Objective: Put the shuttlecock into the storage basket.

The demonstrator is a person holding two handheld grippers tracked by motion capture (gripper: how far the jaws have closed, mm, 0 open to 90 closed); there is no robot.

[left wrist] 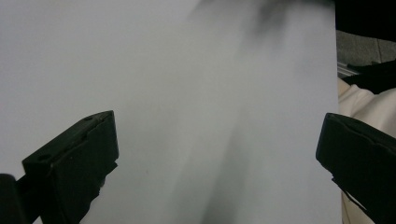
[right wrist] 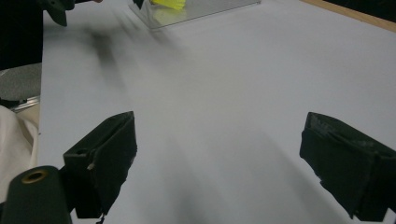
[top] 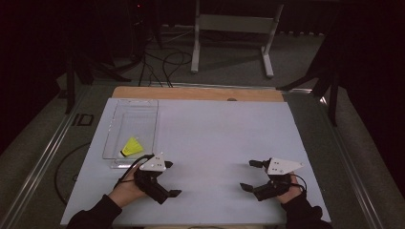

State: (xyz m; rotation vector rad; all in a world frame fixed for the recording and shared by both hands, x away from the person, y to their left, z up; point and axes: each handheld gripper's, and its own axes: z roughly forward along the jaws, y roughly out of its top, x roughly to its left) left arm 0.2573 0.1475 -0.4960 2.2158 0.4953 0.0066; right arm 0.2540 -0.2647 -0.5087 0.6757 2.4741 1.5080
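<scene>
both grippers, left (top: 170, 179) and right (top: 249, 175), rest low on the white counter (top: 219, 138), fingers spread wide and empty, yellow shuttlecock (top: 132, 147) inside clear tray (top: 119, 129) just beyond the left one.

In the right gripper view the small yellow object (right wrist: 169, 3) in the clear plastic tray (right wrist: 205, 10) is cut by the top edge, and its shape stays unclear. Blur streaks the white table (right wrist: 224, 93); the tray's far end runs off-frame.
</scene>
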